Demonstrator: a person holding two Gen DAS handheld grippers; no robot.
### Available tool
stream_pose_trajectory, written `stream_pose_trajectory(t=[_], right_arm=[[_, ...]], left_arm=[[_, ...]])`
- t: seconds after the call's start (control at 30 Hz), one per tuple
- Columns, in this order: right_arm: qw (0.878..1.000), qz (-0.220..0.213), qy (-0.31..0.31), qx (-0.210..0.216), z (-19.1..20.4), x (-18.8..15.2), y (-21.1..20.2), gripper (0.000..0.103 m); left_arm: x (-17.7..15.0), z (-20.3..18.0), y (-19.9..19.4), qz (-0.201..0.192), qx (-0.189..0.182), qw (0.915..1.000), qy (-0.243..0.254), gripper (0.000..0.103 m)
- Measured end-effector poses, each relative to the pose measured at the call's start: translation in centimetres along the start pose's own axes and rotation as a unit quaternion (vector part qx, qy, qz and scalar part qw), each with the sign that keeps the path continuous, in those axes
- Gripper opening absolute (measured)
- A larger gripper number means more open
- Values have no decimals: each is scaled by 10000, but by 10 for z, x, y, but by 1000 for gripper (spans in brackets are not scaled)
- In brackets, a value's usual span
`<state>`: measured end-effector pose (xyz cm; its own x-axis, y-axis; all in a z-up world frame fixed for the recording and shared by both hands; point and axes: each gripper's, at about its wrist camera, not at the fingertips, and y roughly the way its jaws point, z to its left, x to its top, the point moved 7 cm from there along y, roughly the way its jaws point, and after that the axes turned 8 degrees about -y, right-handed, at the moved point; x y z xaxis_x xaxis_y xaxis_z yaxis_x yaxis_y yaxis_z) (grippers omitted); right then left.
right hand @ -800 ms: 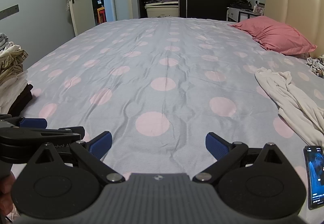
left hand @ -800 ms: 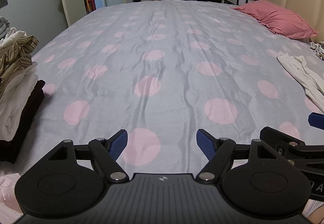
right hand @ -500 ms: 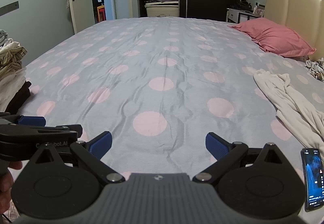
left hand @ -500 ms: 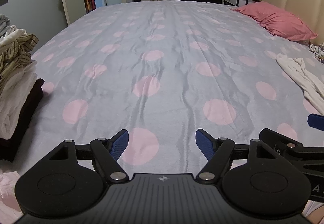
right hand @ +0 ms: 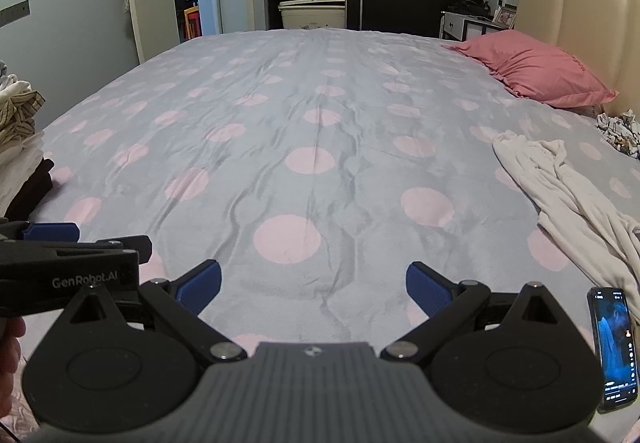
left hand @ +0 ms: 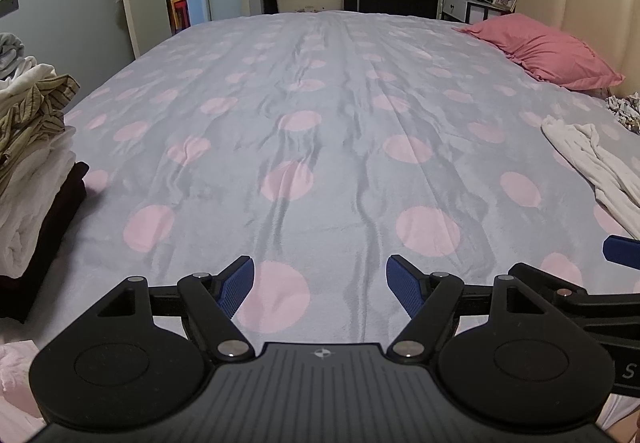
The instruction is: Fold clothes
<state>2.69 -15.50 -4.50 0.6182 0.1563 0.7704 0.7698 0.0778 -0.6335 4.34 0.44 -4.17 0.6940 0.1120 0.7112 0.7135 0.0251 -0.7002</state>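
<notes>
Right of both tools lies cream garment [right hand: 568, 195].

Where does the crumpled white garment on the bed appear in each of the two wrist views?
Left wrist view: the white garment lies at the far right edge, partly cut off.
Right wrist view: the white garment lies at the right, more of it showing, beyond the phone.
Shared landmark: the pink pillow by the headboard.
</notes>
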Motion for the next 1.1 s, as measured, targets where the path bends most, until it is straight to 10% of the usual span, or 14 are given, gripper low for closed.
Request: stream_pose_trajectory(t=[1.1], right_arm=[[9998,98,-112,-92,2,-1,6,100]], left_arm=[[-3,-3,3,86,53,9999,79,73]])
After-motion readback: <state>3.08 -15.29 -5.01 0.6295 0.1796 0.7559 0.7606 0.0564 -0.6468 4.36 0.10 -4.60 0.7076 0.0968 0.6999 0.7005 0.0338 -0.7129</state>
